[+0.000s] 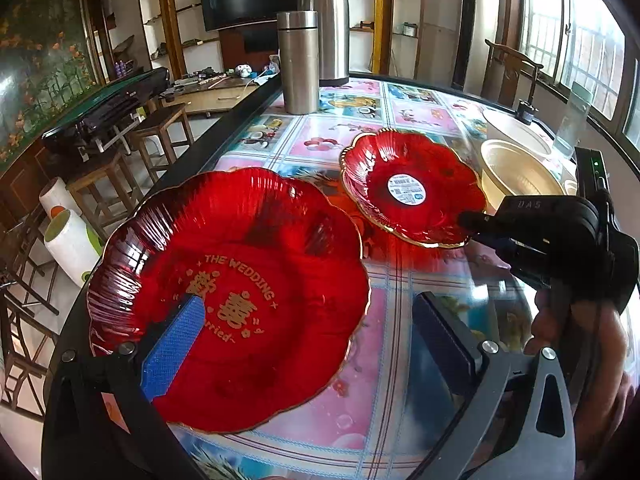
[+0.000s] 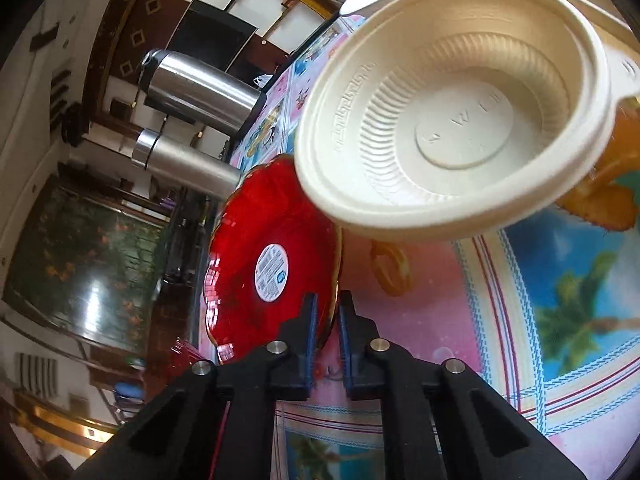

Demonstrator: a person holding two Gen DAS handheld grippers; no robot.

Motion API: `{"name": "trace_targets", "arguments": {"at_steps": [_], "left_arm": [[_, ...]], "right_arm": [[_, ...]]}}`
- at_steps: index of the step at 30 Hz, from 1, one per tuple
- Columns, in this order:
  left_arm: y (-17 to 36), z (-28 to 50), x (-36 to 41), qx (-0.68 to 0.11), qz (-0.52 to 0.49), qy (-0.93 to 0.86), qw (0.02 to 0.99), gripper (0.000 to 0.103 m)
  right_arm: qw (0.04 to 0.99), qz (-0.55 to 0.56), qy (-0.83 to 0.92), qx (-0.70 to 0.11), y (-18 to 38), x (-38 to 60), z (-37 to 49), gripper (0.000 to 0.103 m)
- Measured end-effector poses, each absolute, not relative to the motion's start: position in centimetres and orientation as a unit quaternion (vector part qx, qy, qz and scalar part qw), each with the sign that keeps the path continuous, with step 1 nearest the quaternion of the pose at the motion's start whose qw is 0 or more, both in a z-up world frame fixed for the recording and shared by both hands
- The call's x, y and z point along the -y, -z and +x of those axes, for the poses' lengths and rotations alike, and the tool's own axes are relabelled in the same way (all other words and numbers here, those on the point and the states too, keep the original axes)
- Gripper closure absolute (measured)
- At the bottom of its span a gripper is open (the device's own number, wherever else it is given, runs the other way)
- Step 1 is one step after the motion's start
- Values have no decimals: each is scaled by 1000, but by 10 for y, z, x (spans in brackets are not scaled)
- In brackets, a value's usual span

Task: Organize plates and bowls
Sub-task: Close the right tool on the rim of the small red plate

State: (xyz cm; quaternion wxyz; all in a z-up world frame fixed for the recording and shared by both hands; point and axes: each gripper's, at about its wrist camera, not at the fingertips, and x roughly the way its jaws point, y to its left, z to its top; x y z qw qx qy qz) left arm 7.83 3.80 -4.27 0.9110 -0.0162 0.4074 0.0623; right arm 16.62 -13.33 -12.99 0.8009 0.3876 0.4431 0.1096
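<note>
Red scalloped small plate (image 2: 256,264) is pinched at its gold rim by the right gripper (image 2: 328,312); the left gripper (image 1: 316,332), spread wide, straddles the large plate (image 1: 240,264) on the desk (image 1: 400,360).

The left gripper (image 1: 308,336) has dark grey metal arms with triangular cut-outs and round silver screws at the joints. One finger carries a blue textured pad (image 1: 172,348), the other a dark pad. The right gripper (image 2: 325,320) is black, with two narrow fingers lined in blue (image 2: 311,336), silver screws along its linkage, and triangular recesses in the arms behind those screws.
</note>
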Motion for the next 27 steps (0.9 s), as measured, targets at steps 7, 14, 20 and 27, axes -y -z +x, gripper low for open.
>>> {"name": "trace_targets", "arguments": {"at_steps": [7,14,20,27], "left_arm": [[35,73,-36,-408,-17,-62,911,0],[39,68,-37,-431,-39,-42,901,0],[46,66,-19,-462,-68,19,884,0],[40,78,16,-473,-65,44,877,0]], "right_arm": [[787,391,-138,-456,129,135,154,94],[811,328,-147,-461,116,160,100,93],[836,291,-148,-441,99,215,49,92],[838,327,-174,-402,102,251,37,88]]}}
